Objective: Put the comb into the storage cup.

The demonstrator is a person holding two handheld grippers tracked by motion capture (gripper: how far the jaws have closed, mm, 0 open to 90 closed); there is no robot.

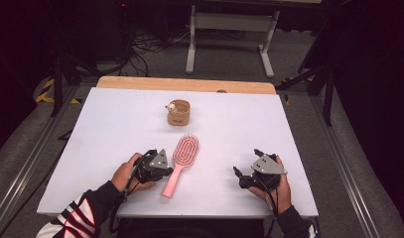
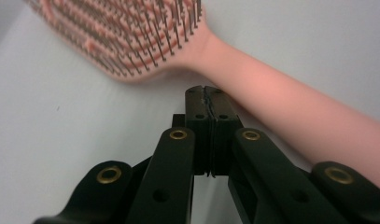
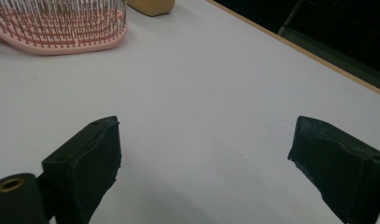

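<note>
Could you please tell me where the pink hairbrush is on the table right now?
In the high view, the pink hairbrush lies bristles up on the white table, near the front and left of centre, just beside the shut left claw, with the small tan cup behind it.

pink hairbrush (image 1: 181,161), tan cup (image 1: 179,112), white table (image 1: 115,129), black claws

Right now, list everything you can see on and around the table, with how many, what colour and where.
hairbrush: one, pink, bristles up, near the middle of the table
small cup: one, tan, farther back, beyond the hairbrush
table: one, white top, wooden strip along the far edge
metal frame: one, light grey, on the floor behind the table
left tool: one, black, jaws shut on nothing, tips beside the hairbrush handle
right tool: one, black, jaws wide open over bare table
hands: two, one holding each tool
</note>
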